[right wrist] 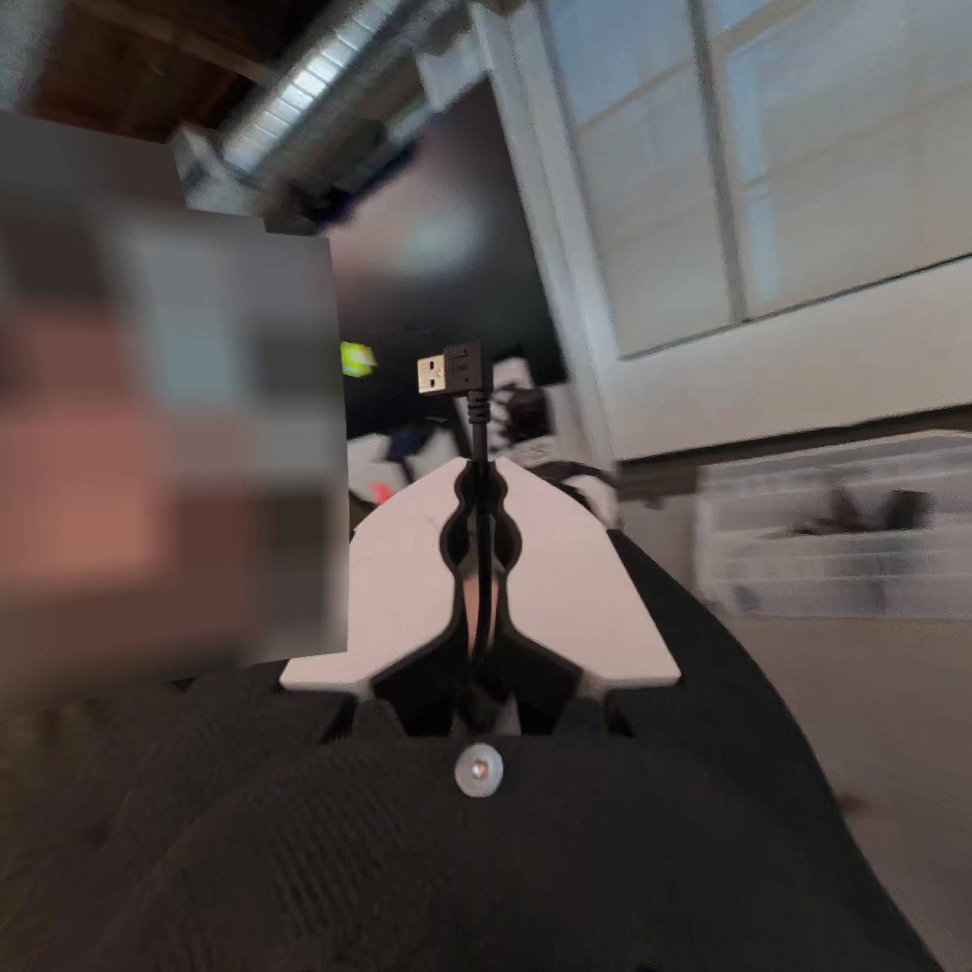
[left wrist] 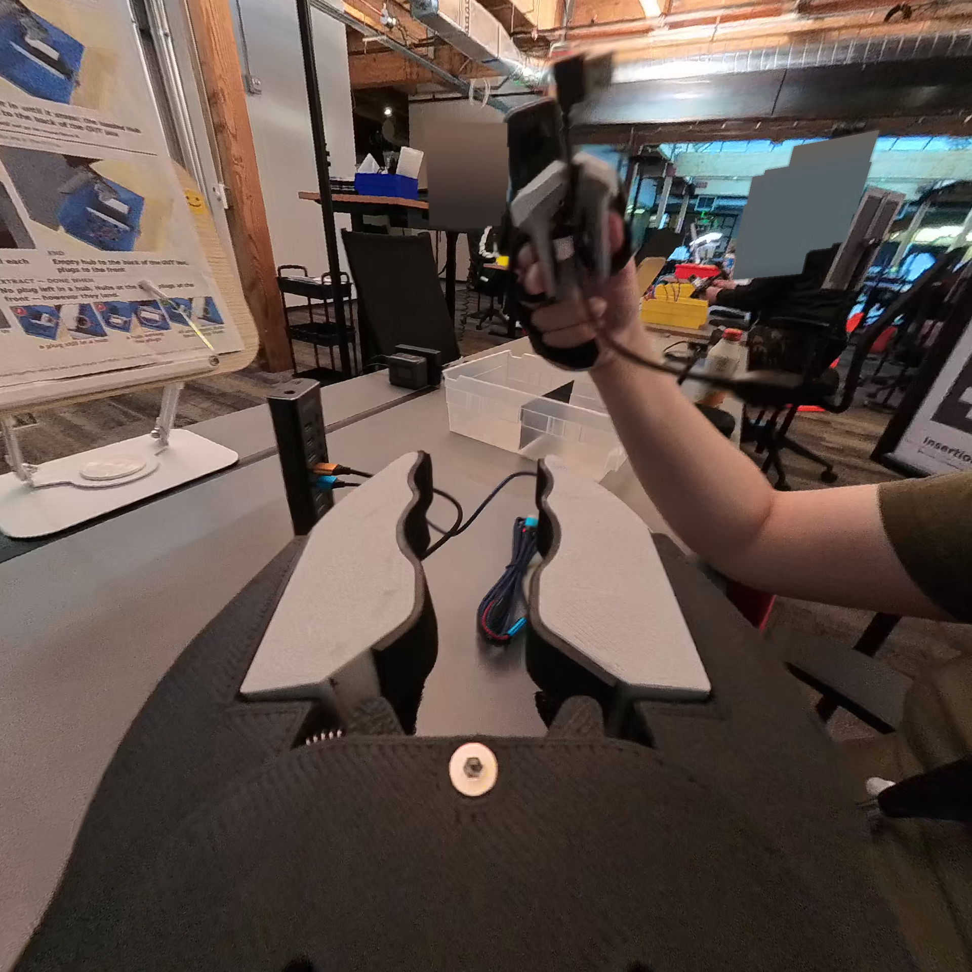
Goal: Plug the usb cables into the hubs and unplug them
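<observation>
Right fingers (right wrist: 526, 499) pinching black cable (right wrist: 479, 421), plug beyond

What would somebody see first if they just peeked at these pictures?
Probably the right hand-held gripper, lifted high in the air and pinching a black USB cable whose angled plug sticks up past the fingertips. Next, down on the grey table, the tall black hub standing upright with an orange plug and a blue plug in its side. A bundled blue cable lies between the open fingers of the left hand-held gripper.
</observation>
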Demonstrator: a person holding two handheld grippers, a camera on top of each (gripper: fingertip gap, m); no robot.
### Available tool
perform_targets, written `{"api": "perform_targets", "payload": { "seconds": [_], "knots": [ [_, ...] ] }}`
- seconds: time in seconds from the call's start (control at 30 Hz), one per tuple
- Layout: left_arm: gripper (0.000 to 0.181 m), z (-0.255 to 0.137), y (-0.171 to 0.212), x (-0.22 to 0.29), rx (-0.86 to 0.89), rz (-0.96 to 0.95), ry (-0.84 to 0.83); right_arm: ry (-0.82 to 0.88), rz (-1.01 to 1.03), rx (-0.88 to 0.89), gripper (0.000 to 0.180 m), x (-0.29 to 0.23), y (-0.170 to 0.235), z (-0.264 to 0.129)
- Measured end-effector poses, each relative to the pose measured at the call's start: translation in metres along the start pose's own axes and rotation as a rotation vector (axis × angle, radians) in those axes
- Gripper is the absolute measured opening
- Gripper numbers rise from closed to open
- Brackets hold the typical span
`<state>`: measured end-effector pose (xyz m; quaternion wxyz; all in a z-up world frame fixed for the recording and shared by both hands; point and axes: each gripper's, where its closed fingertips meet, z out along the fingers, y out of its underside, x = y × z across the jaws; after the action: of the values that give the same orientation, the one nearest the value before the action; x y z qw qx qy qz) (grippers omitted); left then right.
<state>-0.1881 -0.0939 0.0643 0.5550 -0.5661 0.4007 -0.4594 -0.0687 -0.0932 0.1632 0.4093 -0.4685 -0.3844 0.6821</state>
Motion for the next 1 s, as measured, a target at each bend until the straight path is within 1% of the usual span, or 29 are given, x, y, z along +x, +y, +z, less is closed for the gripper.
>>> {"api": "perform_targets", "payload": {
  "seconds": [0.03,0.1,0.2,0.27,0.33,0.47,0.57,0.73,0.8,0.83,0.9,1.0],
  "knots": [
    [0.036,0.001,-0.004,0.004,0.019,-0.024,0.028,0.121,-0.106,-0.037,0.004,0.010,0.002,0.003],
    [0.037,0.001,-0.015,0.017,0.059,-0.082,0.113,0.313,-0.415,-0.113,0.004,0.017,0.003,0.010],
    [0.038,0.001,-0.027,0.035,0.094,-0.139,0.223,0.343,-0.888,-0.225,0.004,-0.008,0.016,0.034],
    [0.038,0.002,-0.030,0.041,0.097,-0.102,0.221,0.448,-1.163,-0.266,0.004,-0.010,0.016,0.044],
    [0.043,0.004,-0.032,0.041,0.094,-0.011,0.149,0.492,-1.293,-0.331,0.004,-0.010,0.024,0.053],
    [0.040,0.003,-0.048,0.045,0.127,0.186,0.011,0.486,-1.400,-0.408,0.004,-0.004,0.041,0.068],
    [0.039,0.007,-0.050,0.050,0.079,0.269,-0.033,0.480,-1.440,-0.484,0.004,0.007,0.055,0.075],
    [0.021,0.013,-0.045,0.047,0.010,0.289,-0.064,0.462,-1.473,-0.541,0.004,0.015,0.069,0.084],
    [0.006,0.013,-0.041,0.051,0.001,0.303,-0.035,0.467,-1.475,-0.551,0.004,0.018,0.071,0.084],
    [0.006,0.013,-0.040,0.049,-0.005,0.313,-0.048,0.465,-1.475,-0.552,0.004,0.018,0.072,0.084],
    [0.003,0.011,-0.038,0.042,-0.028,0.406,-0.110,0.454,-1.455,-0.553,0.004,0.021,0.074,0.084],
    [0.003,0.011,-0.034,0.032,-0.100,0.614,-0.226,0.466,-1.391,-0.567,0.007,0.028,0.077,0.081]
  ]
}}
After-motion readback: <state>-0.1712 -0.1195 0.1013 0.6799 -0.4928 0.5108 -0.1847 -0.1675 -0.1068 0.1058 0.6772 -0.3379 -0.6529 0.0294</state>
